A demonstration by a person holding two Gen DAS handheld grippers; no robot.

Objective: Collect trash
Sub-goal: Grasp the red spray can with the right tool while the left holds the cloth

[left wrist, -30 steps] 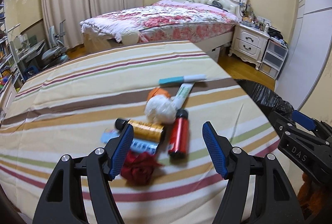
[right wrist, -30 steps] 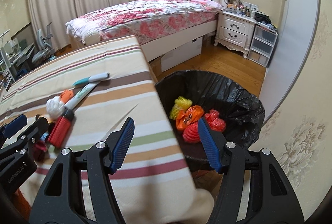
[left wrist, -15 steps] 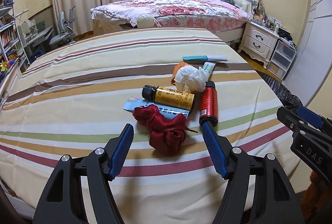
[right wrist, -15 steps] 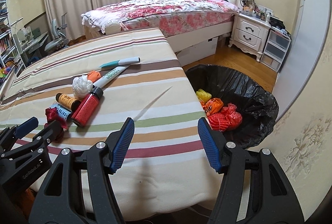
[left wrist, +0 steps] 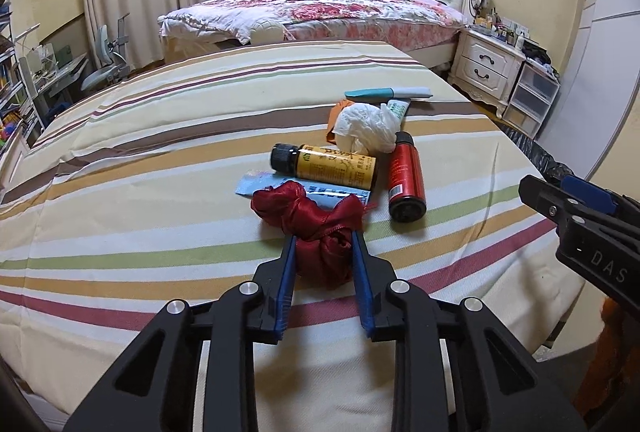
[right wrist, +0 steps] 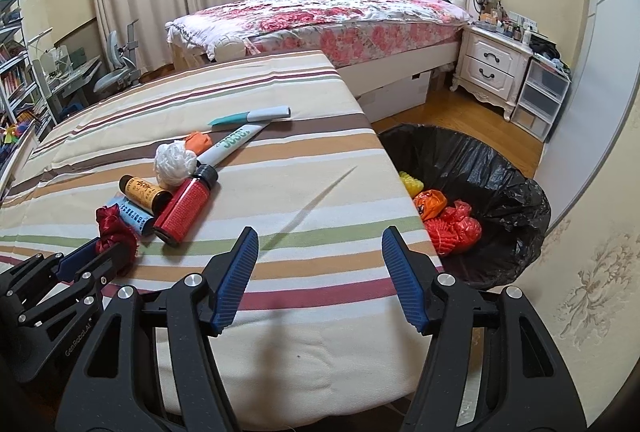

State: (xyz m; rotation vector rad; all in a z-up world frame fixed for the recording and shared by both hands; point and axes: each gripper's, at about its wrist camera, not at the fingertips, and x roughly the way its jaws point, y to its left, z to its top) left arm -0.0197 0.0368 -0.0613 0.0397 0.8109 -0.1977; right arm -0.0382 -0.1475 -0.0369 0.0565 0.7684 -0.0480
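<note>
A crumpled dark red cloth scrap [left wrist: 316,232] lies on the striped tablecloth [left wrist: 140,191]. My left gripper [left wrist: 323,238] is shut on its near end; it also shows in the right wrist view [right wrist: 114,232]. Behind it lie a blue packet [left wrist: 256,185], a yellow bottle [left wrist: 332,167], a red bottle [left wrist: 406,177], a white crumpled bag [left wrist: 364,127], an orange scrap [left wrist: 334,115], a tube [left wrist: 396,107] and a teal marker [left wrist: 388,93]. My right gripper [right wrist: 320,252] is open and empty above the table's front edge, left of the black-lined bin [right wrist: 512,191].
The bin stands on the floor by the table's right edge and holds red, orange and yellow trash [right wrist: 448,220]. A bed [right wrist: 320,11] and white nightstand [right wrist: 492,67] stand behind. A desk and chair [right wrist: 116,67] are at the far left.
My left gripper closed on the near end of the red cloth. Both grippers pulled back and rose, so more of the table shows. The right gripper stayed open.
</note>
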